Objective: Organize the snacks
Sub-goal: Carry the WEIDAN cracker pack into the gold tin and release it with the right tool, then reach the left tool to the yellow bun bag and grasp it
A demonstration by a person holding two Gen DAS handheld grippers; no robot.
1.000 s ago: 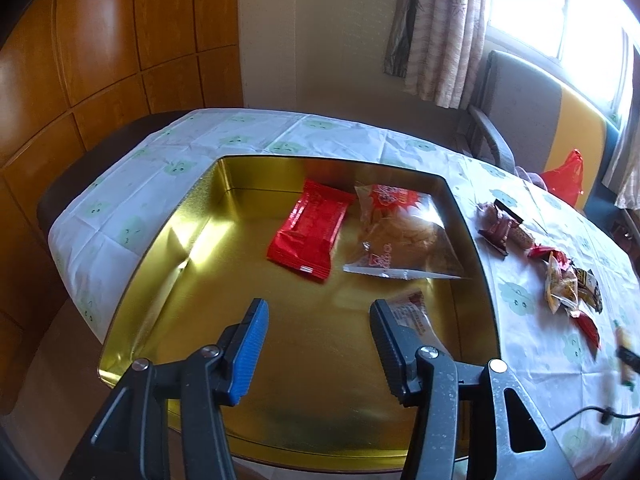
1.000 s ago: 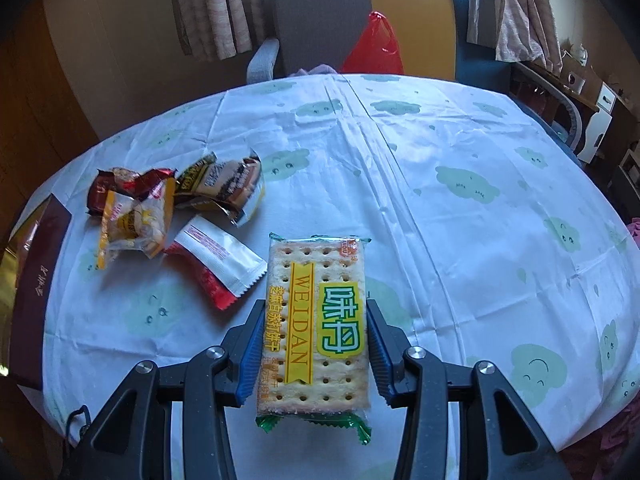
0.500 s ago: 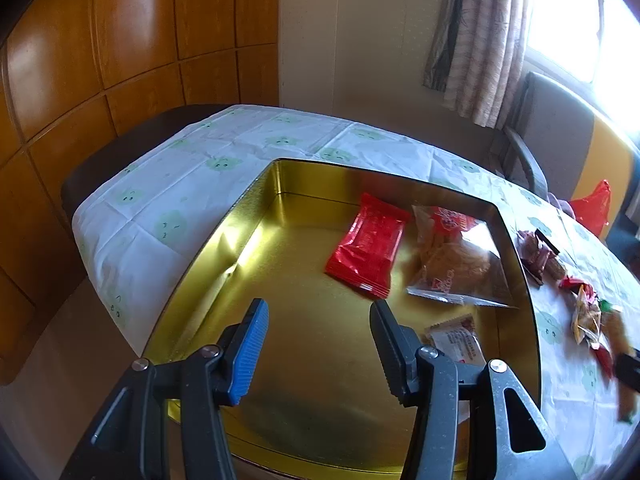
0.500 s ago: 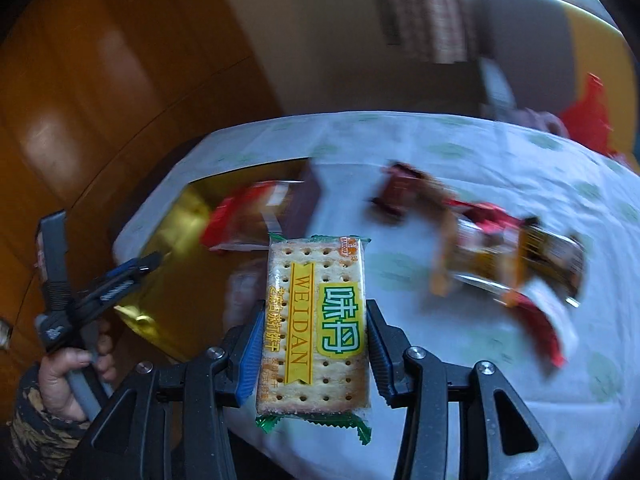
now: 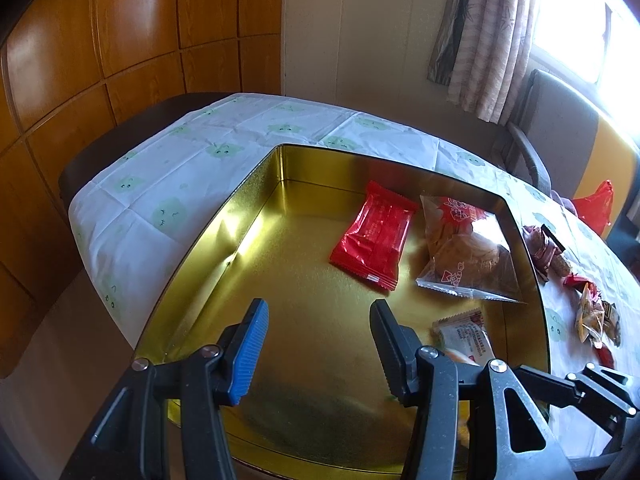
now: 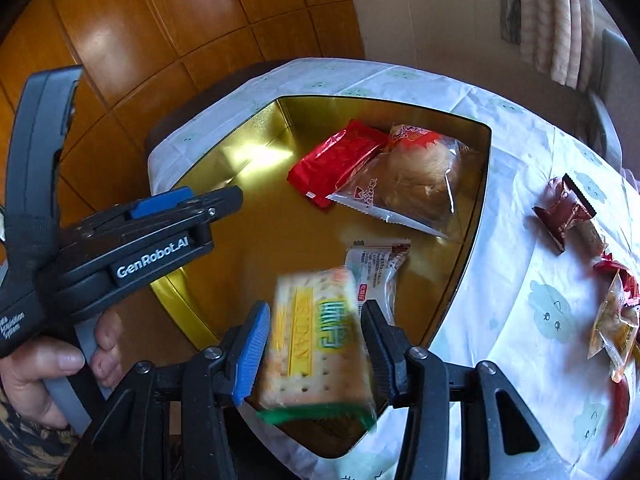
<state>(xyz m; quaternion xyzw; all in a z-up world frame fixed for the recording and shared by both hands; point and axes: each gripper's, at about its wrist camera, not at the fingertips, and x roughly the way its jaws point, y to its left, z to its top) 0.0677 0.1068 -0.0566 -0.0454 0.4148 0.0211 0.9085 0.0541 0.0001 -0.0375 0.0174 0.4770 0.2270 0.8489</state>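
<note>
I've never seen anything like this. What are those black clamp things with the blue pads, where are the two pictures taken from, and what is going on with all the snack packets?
No robot here: a person holds a pair of hand-worked tongs in each hand, each with a camera looking along its fingers. One picture comes from the left tongs, which stand open over a gold tin with nothing between them. The other comes from the right tongs; the left hand also shows there, gripping its handle. Between the right tongs is a cracker packet, blurred and tilted over the tin; the gap looks slightly wider than the packet, so it may be dropping. In the tin lie a red packet, a clear bag of pastry and a white packet. More snacks lie loose on the tablecloth.
</note>
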